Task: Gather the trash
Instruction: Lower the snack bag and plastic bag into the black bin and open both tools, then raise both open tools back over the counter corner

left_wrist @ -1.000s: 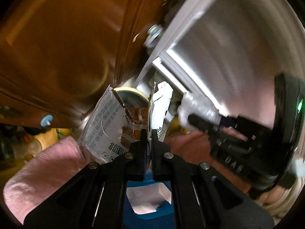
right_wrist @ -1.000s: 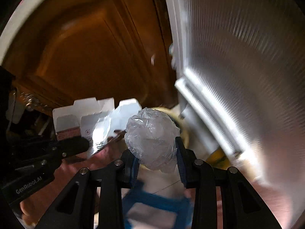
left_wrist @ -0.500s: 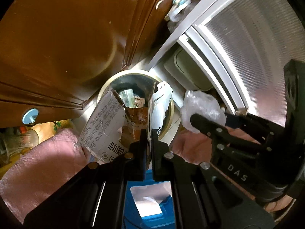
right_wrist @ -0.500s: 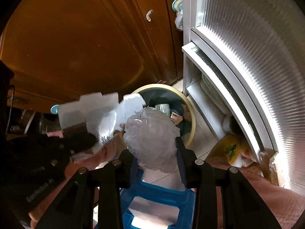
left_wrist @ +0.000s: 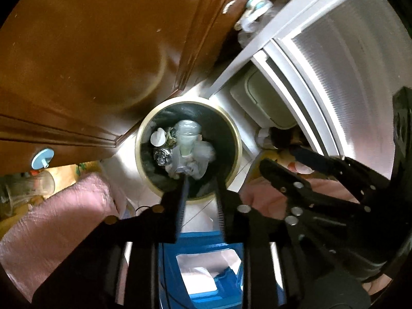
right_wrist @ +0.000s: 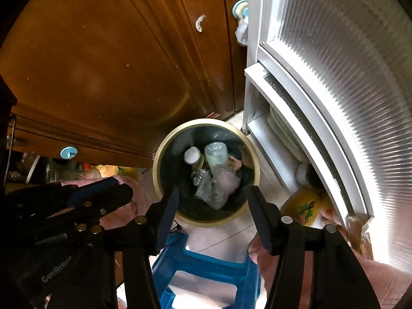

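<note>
Nearest to me, both tools hang over the blue stool (right_wrist: 206,273), pointing almost straight down. On the right, the right tool (right_wrist: 212,200) has its jaws opening, and nothing sits between them. On the left, the left tool (left_wrist: 199,193) is opening too, its gap narrower and also empty. Just beyond the fingertips stands the round bin (right_wrist: 164,154) on the floor, between the brown cabinet door (left_wrist: 90,51) and the ribbed white door (right_wrist: 334,77). Its contents show crumpled clear plastic (right_wrist: 219,185), a pale cup (right_wrist: 216,153) and a small white lid (left_wrist: 157,137). I judge this the drop step, with the trash now lying inside. Next, both tools need lifting clear and turning toward whatever litter remains.
</note>
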A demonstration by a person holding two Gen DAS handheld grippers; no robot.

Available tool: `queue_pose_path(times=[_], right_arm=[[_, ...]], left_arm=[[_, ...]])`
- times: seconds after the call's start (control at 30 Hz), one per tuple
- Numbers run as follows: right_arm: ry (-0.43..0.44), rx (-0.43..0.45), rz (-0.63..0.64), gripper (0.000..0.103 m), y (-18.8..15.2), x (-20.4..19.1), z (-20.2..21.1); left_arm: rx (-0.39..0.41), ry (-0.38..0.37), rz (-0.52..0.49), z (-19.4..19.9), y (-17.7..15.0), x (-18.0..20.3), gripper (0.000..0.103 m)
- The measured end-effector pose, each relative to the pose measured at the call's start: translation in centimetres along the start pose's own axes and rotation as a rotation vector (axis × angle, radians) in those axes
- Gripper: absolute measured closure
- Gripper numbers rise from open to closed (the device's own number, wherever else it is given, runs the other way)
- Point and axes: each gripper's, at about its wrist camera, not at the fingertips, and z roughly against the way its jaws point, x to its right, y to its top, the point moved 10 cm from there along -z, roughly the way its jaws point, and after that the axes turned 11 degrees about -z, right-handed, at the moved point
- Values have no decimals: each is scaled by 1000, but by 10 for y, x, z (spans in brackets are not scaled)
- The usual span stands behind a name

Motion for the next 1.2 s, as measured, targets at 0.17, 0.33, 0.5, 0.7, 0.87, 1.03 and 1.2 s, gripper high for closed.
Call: queue_pose_path(times=[0.17, 0.33, 0.5, 0.7, 0.87, 1.03, 1.2], right_arm=[[11, -12, -32, 46, 6, 9, -9], [3, -14, -32, 46, 6, 7, -10], [0, -22, -39, 46, 7, 7, -11], [14, -40, -85, 43, 5, 15, -11], [18, -24, -87, 41, 2, 19, 1], [44, 26, -74, 41, 1, 19, 37], [104, 120, -98, 41, 3, 18, 95]], left_arm=[[19, 4, 11, 3, 4, -3, 65], [17, 19, -4, 3, 4, -4, 62], [11, 43, -7, 2, 3, -6, 49], [-14, 56, -2, 3, -1, -10, 35], [2, 66, -21, 13, -3, -7, 24], [32, 61, -43, 38, -5, 2, 21], [123, 76, -110, 89, -3, 23, 21]])
